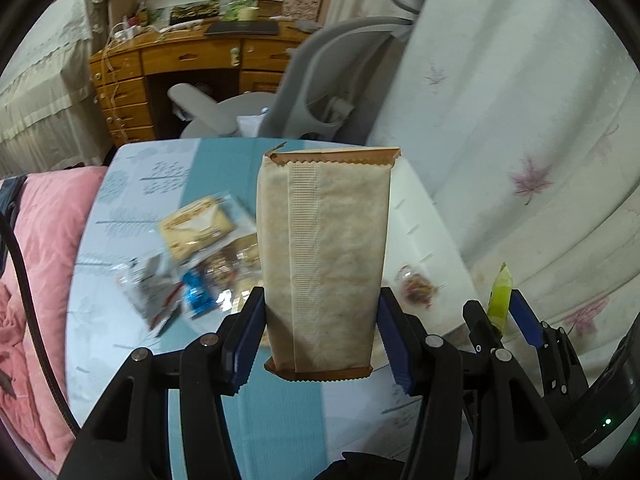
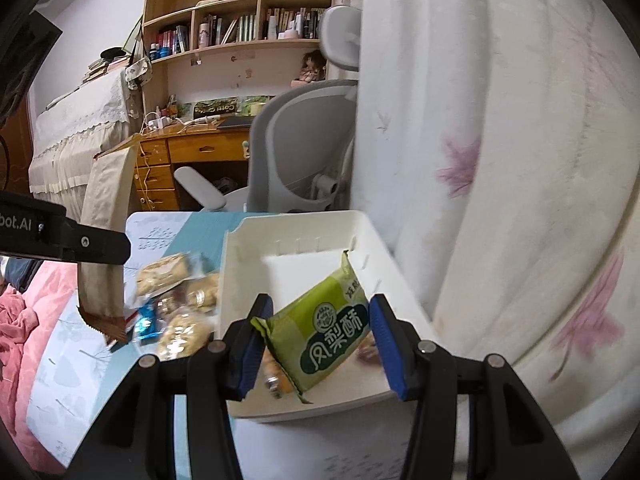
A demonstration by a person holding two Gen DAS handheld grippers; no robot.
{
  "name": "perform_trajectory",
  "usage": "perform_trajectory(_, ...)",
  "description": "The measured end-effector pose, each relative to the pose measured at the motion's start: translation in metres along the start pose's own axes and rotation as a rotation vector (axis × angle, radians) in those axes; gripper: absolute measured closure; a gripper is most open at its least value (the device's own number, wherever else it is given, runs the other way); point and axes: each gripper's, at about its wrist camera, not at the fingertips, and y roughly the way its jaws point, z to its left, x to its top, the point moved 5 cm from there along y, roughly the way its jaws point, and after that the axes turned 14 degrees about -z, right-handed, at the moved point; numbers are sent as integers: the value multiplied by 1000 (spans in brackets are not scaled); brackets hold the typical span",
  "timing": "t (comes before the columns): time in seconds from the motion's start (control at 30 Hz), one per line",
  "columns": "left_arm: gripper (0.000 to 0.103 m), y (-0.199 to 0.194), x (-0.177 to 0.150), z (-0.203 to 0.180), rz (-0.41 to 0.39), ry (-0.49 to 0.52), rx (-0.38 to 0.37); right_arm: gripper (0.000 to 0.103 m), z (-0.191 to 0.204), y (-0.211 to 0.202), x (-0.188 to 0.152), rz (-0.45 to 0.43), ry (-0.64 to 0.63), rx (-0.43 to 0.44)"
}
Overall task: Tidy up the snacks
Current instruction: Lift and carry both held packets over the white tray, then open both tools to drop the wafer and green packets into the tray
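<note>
My left tool (image 1: 320, 340) clamps the tan packet (image 1: 324, 256) low across its width; my right tool (image 2: 316, 344) pinches the green pastry pack (image 2: 320, 328). Both feel light, crinkly and crushable.

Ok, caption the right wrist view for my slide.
Right gripper holds a green snack packet above the white bin.

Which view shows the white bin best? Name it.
The right wrist view: the white bin shows its rim, slotted walls and floor. The left wrist view shows only a bare strip of it behind the tan packet.
</note>
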Motion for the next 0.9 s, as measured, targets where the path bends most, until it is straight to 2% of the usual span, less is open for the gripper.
perform_trajectory(0.2,49,23,4,-41,-3,0,-25,52,-36,13,7,-8,-22,8)
perform_trajectory(0.57,49,54,5,-73,26,-48,-38,52,-65,32,13,-8,-56,62)
perform_trajectory(0.63,40,58,5,-75,31,-52,-39,51,-65,34,12,-9,-65,71)
perform_trajectory(0.67,28,59,5,-76,32,-58,-35,51,-65,36,12,-5,-70,73)
perform_trajectory(0.7,21,60,6,-75,30,-63,-29,50,-65,37,10,-1,-74,74)
perform_trajectory(0.9,21,63,9,-68,25,-95,-10,43,-66,38,9,-7,-88,90)
